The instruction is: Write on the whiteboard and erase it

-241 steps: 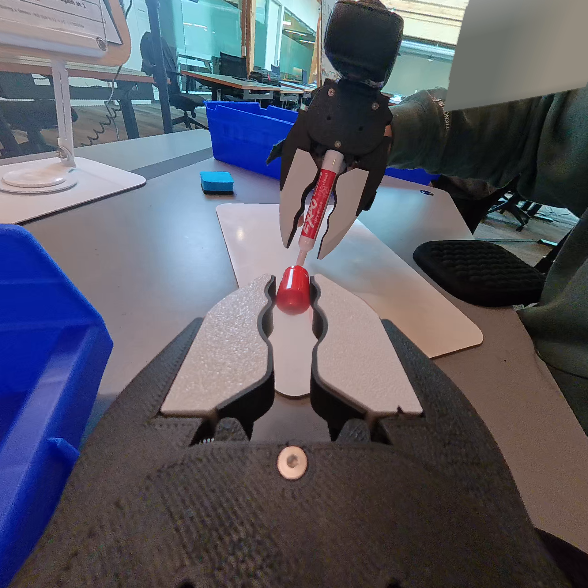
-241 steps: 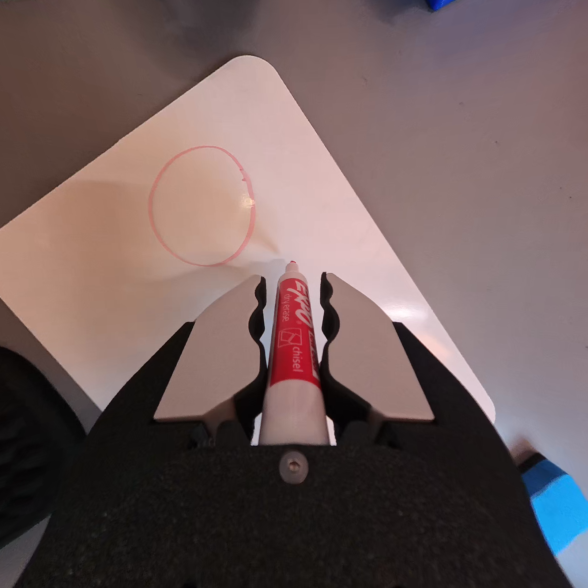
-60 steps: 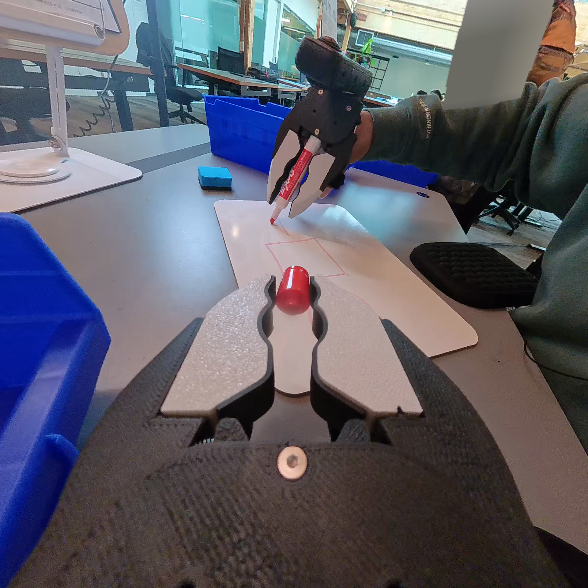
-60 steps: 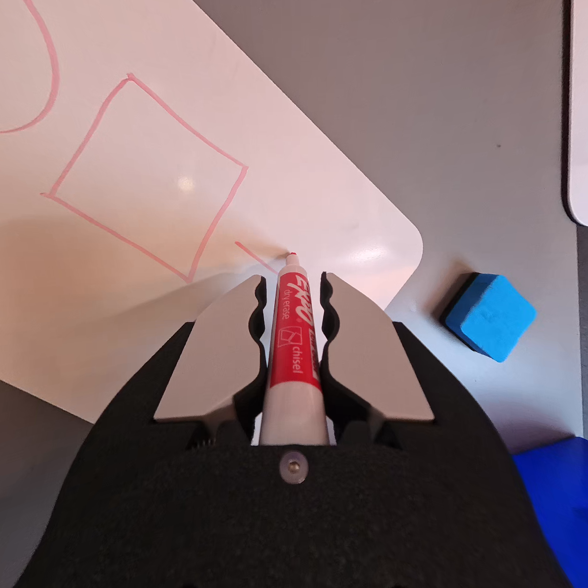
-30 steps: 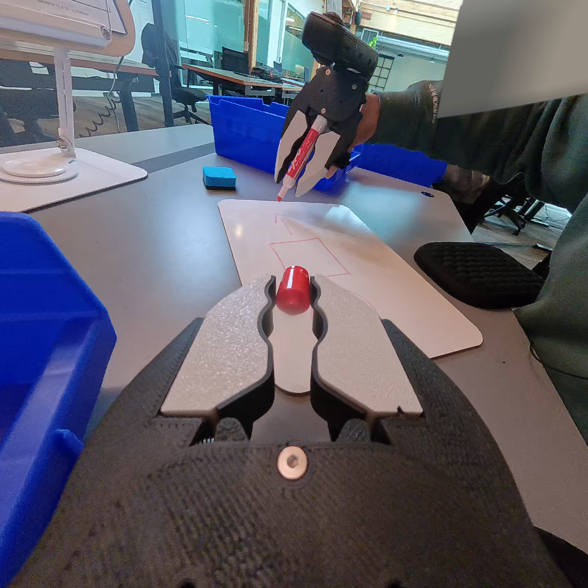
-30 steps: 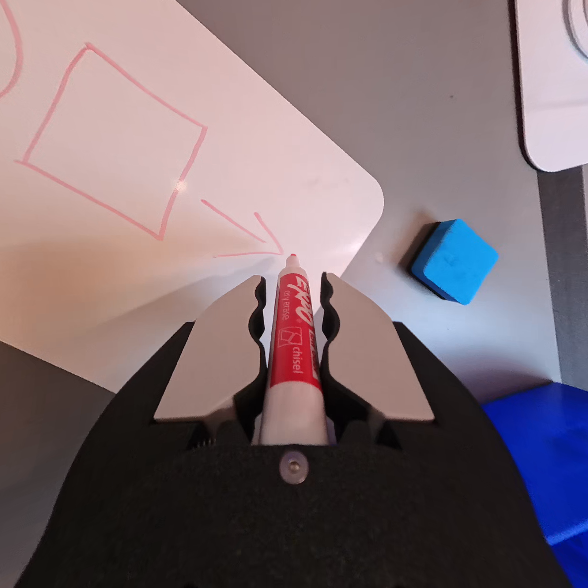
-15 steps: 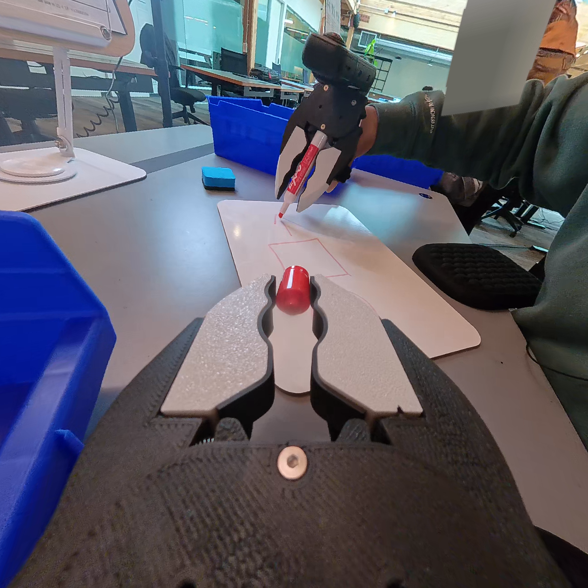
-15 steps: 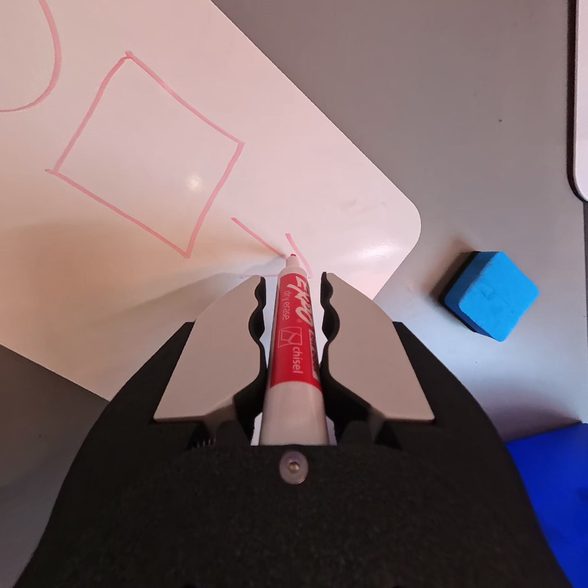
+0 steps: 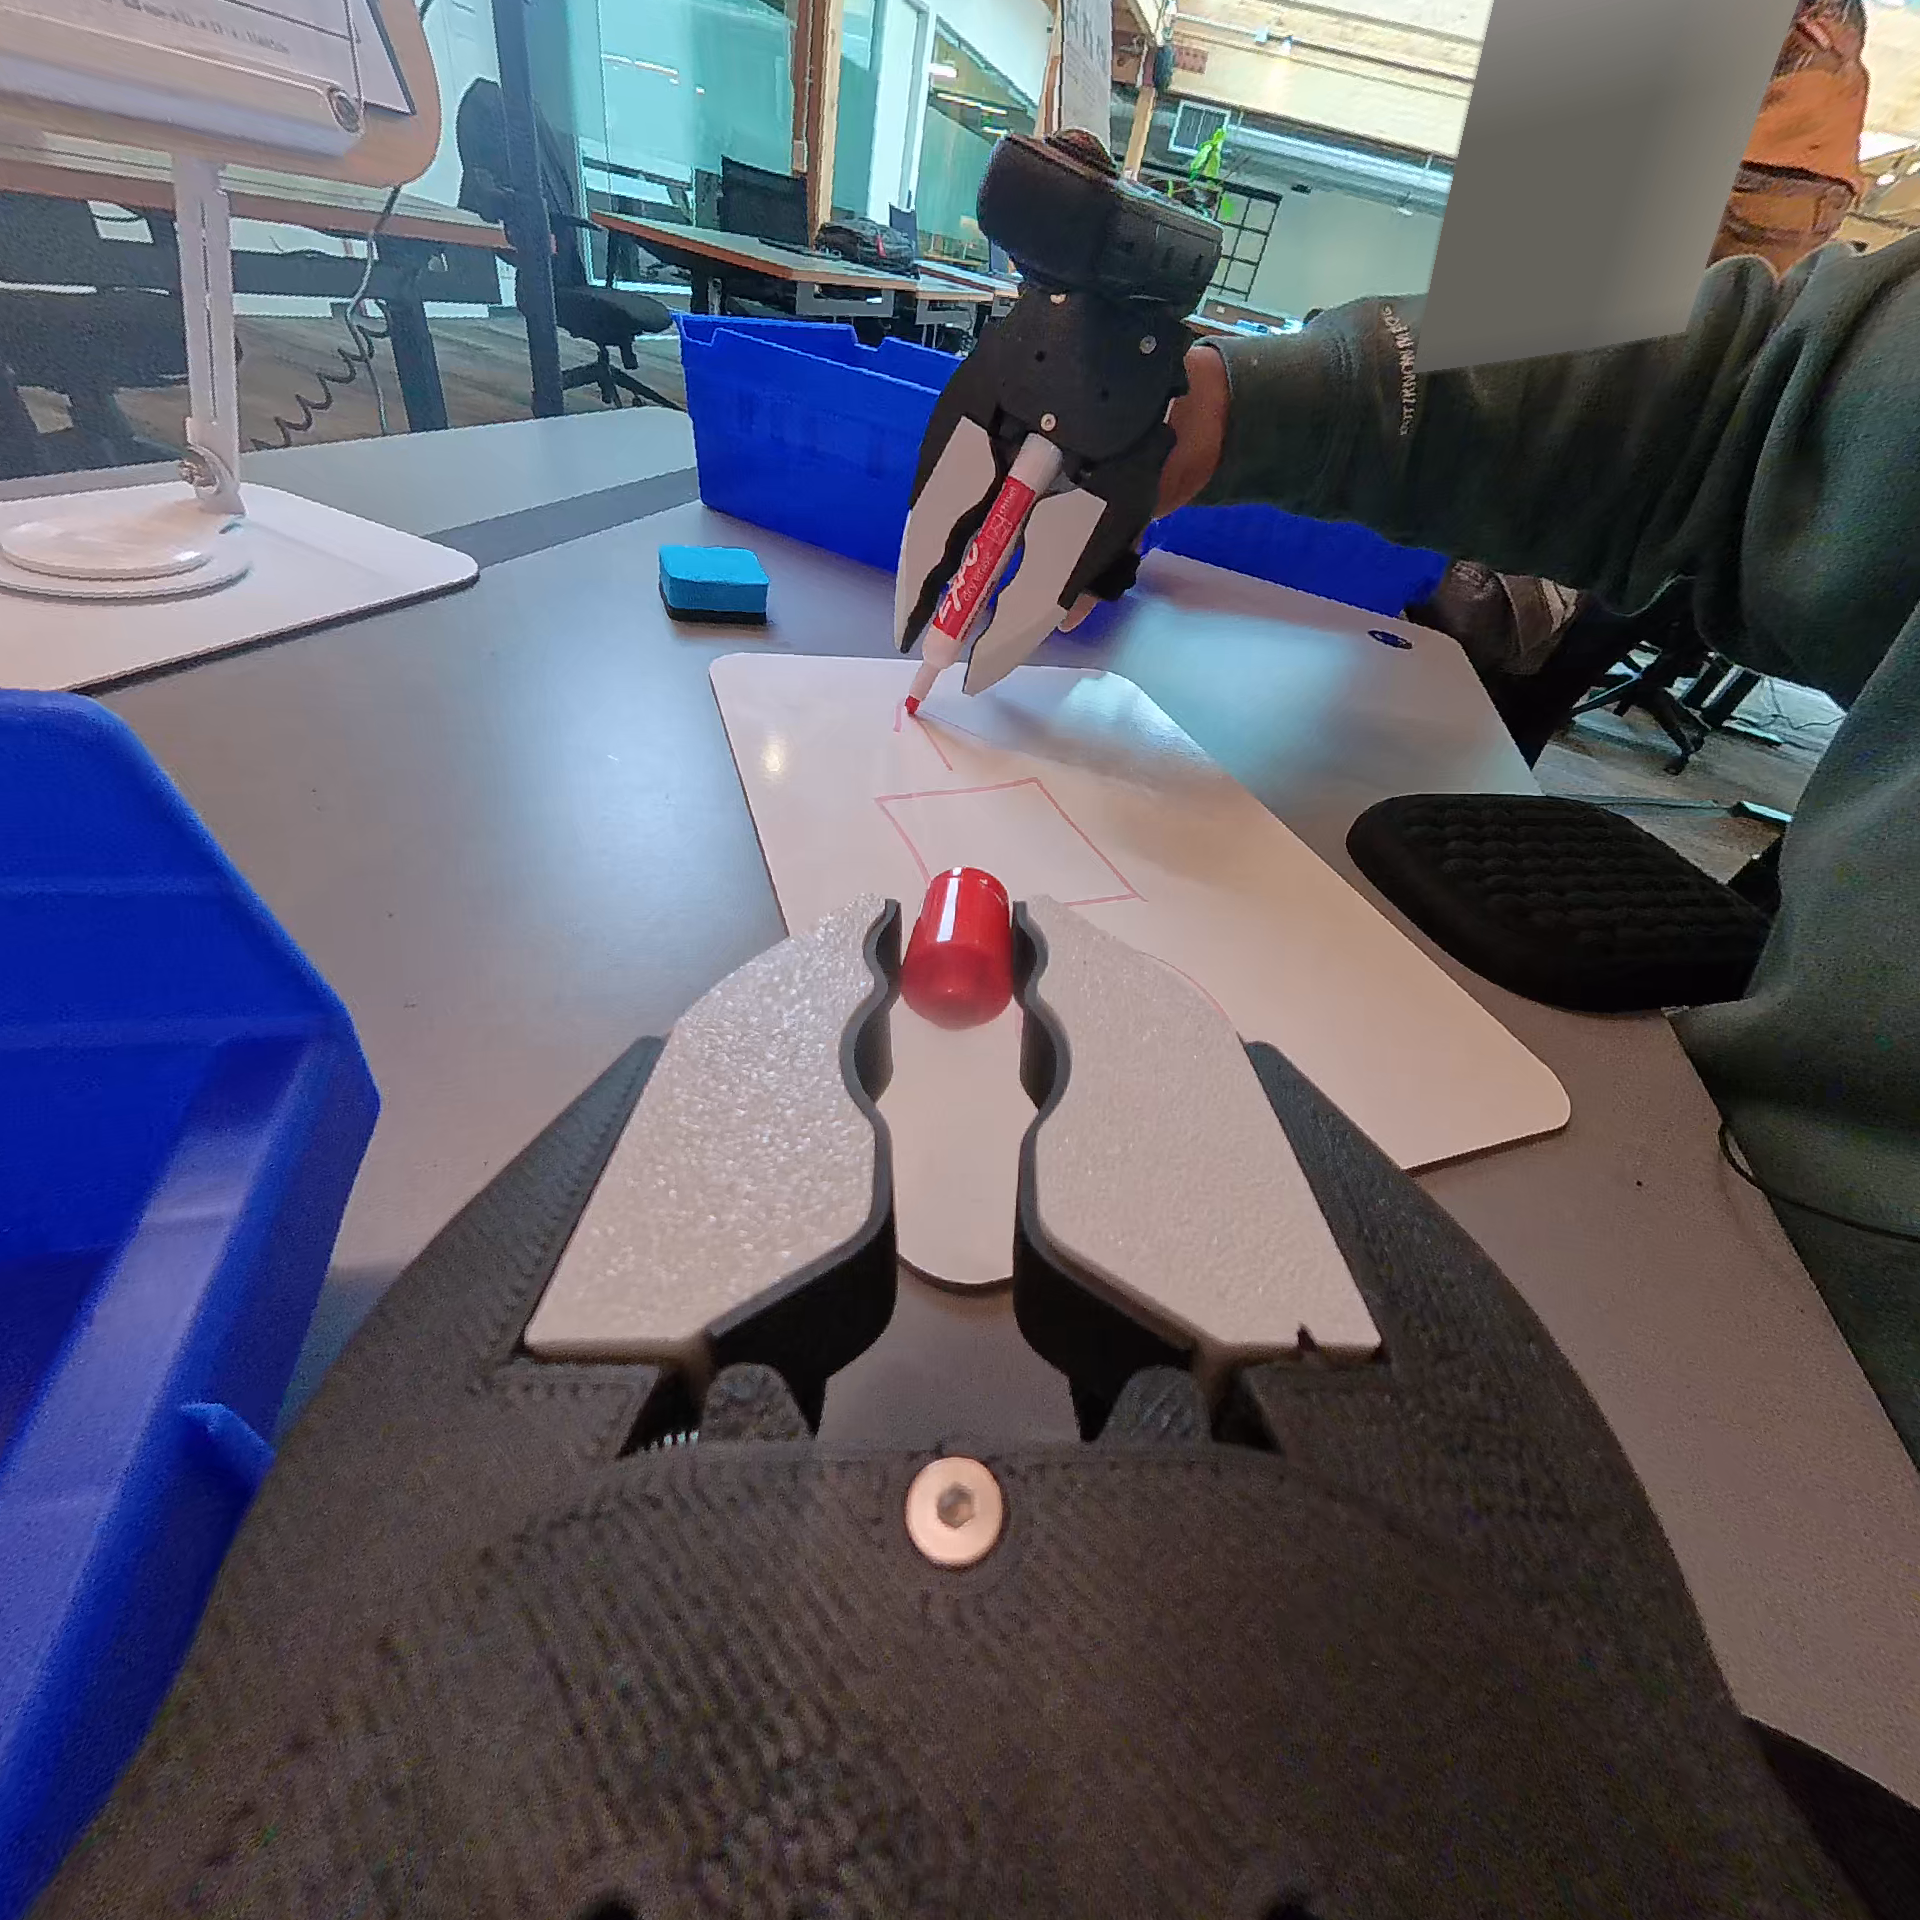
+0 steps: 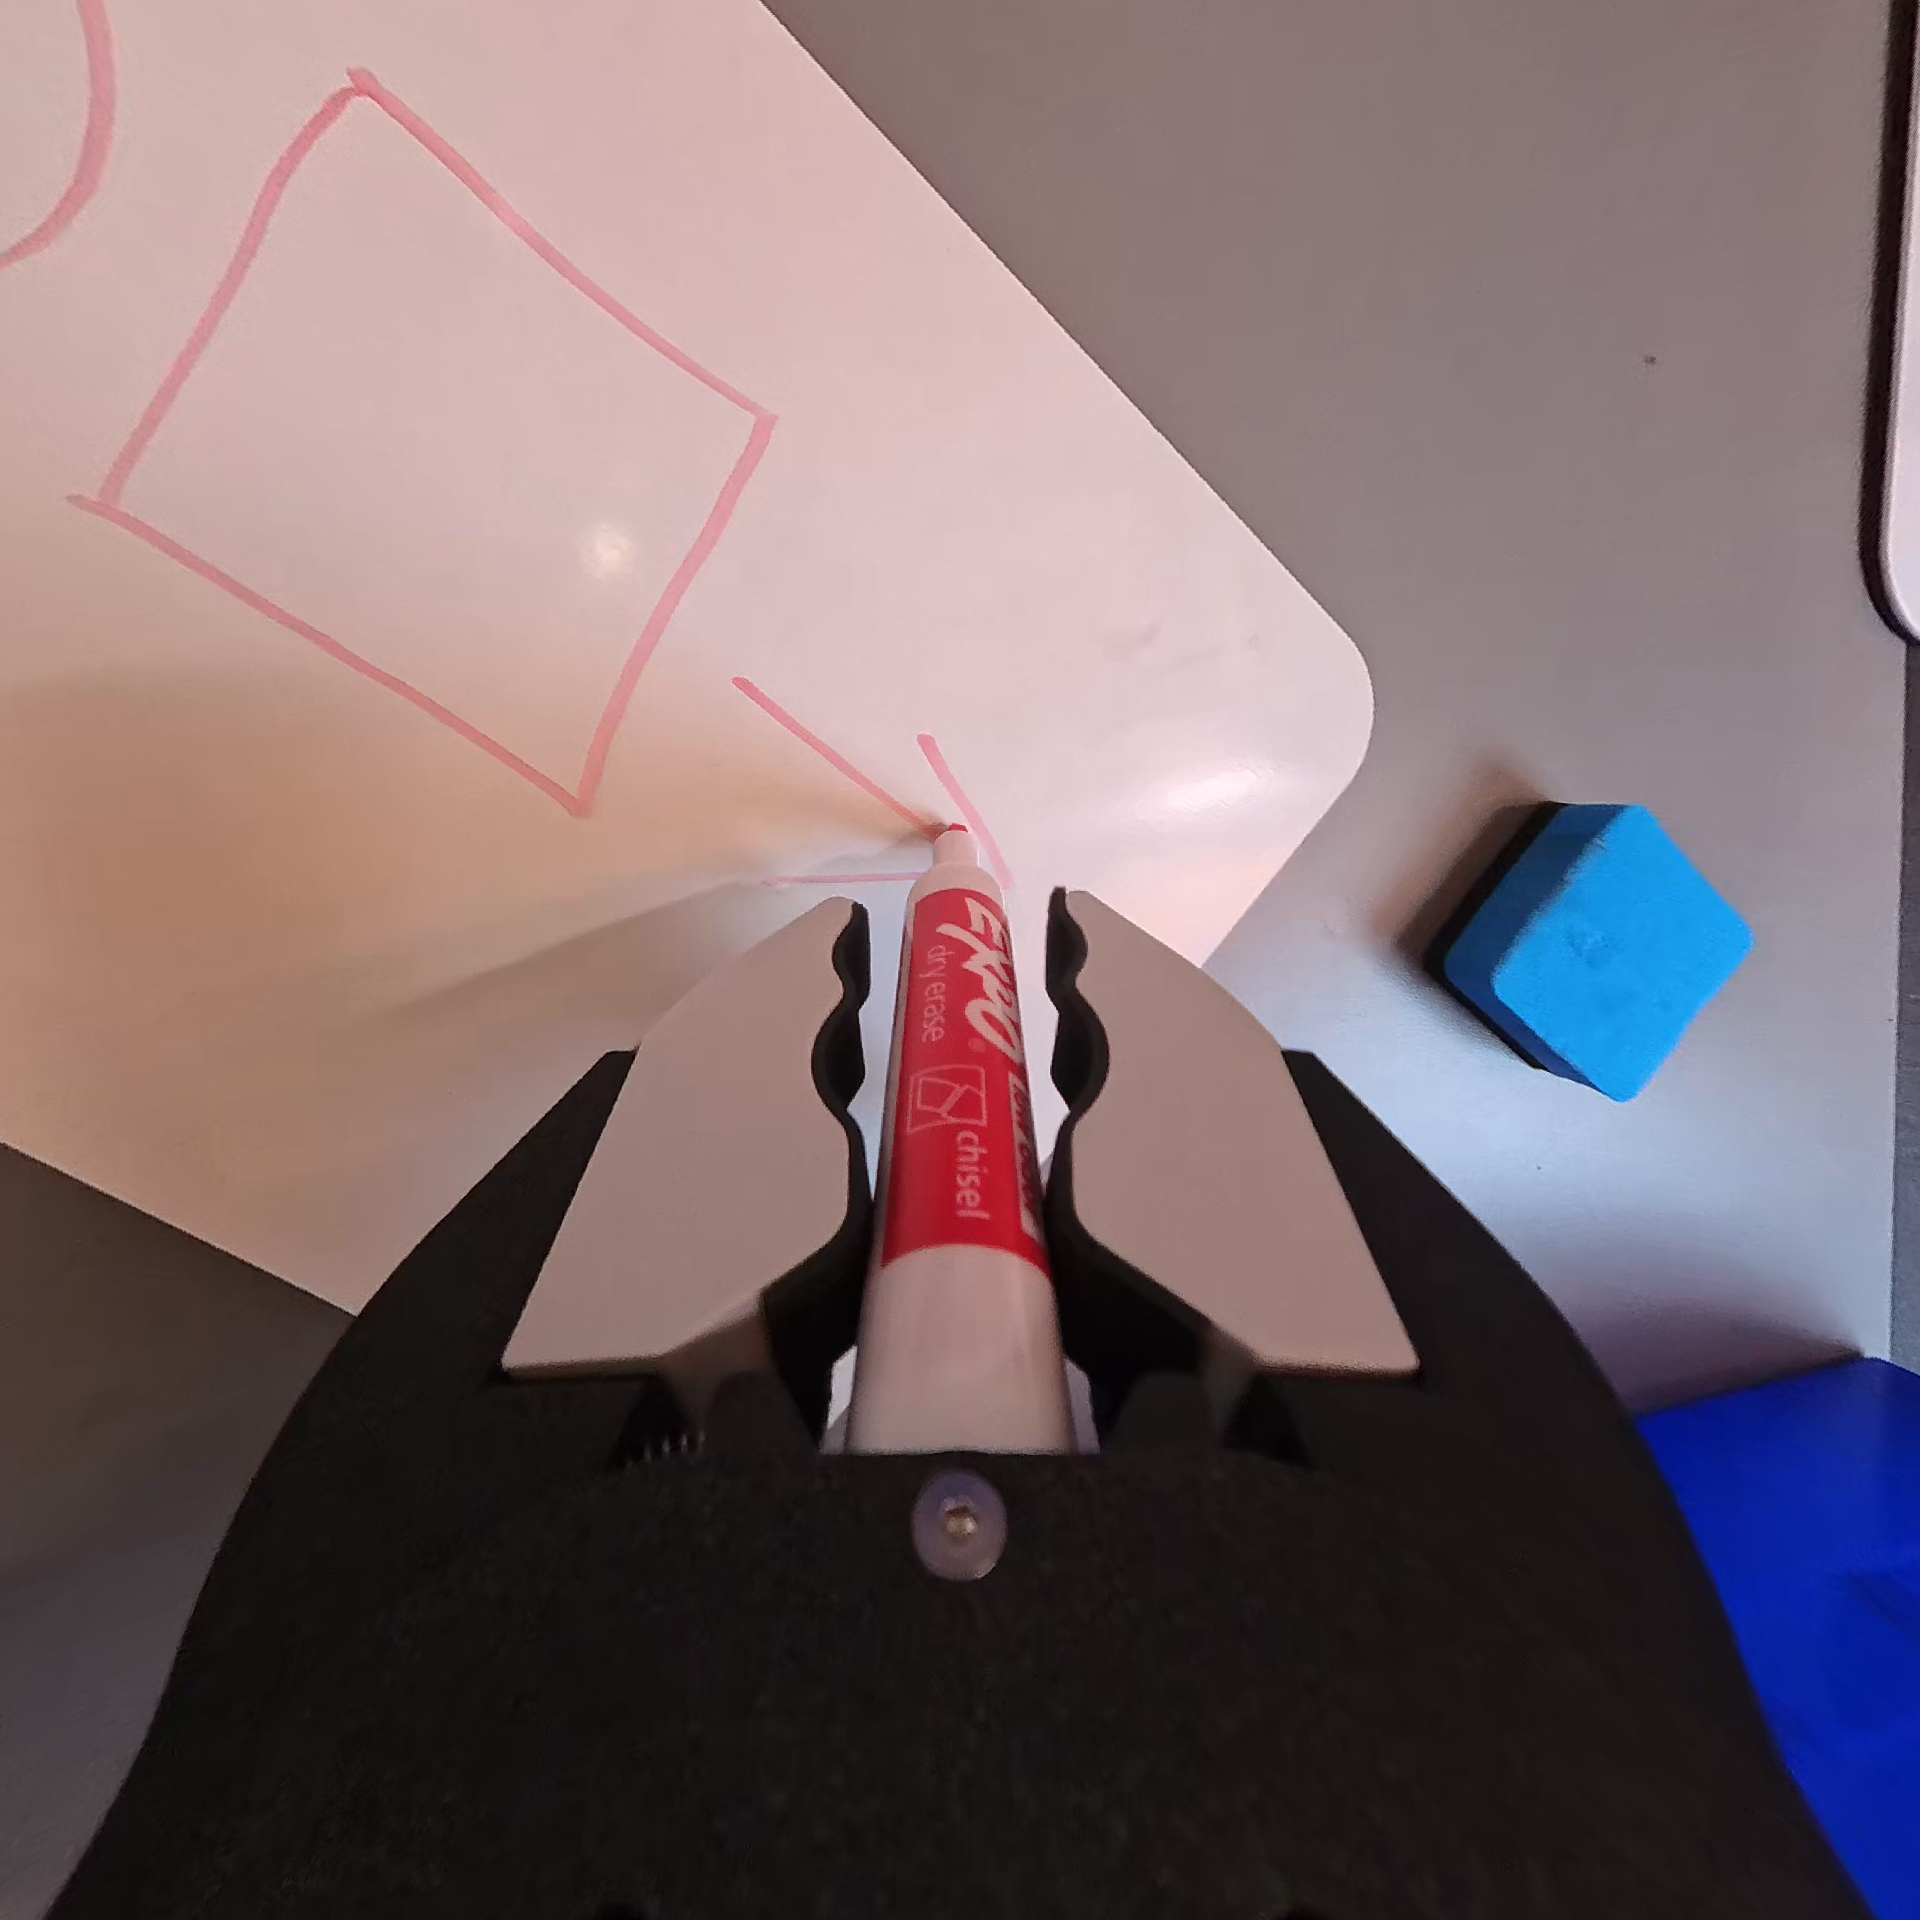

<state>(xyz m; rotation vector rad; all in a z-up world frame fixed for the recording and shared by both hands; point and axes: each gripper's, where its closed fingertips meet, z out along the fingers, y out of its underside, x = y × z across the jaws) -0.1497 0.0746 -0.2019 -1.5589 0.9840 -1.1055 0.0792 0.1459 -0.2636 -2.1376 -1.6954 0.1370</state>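
Eraser (image 10: 1590,945) sat on the table just beyond the whiteboard's (image 10: 436,582) far corner, nearest the right gripper (image 10: 951,914), which clamped a marker (image 10: 961,1091), tip on the board. The left gripper (image 9: 954,914) pinched the red cap (image 9: 954,945) over the board's near end.

The right gripper (image 10: 954,914) is being held tilted downward, its fingers (image 10: 717,1122) being closed on both sides of the marker (image 10: 961,1122), which is being pointed toward 12 o'clock in the right wrist view. In the left wrist view the right gripper (image 9: 982,634) is being carried at 12 o'clock by a hand with a green sleeve (image 9: 1558,447). The left gripper (image 9: 954,925) is being kept low and nearly level, its tips being pressed on the red cap (image 9: 956,945).
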